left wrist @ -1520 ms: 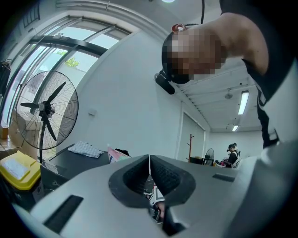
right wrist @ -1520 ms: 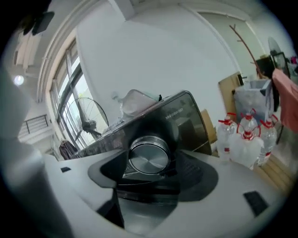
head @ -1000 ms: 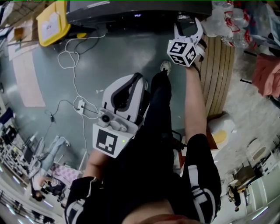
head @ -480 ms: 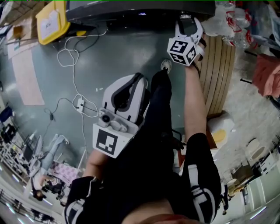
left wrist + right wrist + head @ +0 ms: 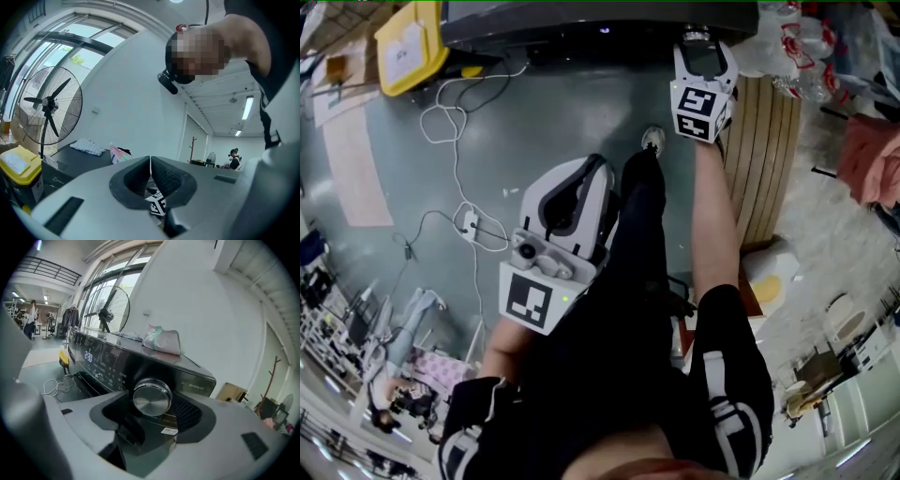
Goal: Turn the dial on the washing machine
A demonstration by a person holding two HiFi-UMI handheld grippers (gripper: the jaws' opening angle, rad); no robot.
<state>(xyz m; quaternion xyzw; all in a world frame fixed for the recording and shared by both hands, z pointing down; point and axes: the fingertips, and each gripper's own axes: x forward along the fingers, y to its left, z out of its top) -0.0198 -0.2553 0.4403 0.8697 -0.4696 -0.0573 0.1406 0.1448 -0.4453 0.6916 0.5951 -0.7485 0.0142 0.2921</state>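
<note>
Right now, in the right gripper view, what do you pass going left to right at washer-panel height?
yellow bin → lit display → dial → cardboard box → coat stand

The washer [image 5: 581, 23] stands straight ahead of me on the floor [image 5: 562, 112]. My right gripper [image 5: 705, 47] is up at its front panel, right of the display [image 5: 89, 356]. Its fingers are opening, with the dial [image 5: 151, 398] between them and clear of both. A bag [image 5: 161, 341] lies on top of the washer, with a fan [image 5: 110, 310] beyond it. A bin [image 5: 411, 47] sits left of the washer and a cable [image 5: 455, 122] lies before it. My left gripper [image 5: 586, 173] hangs well back, beside my leg.
</note>
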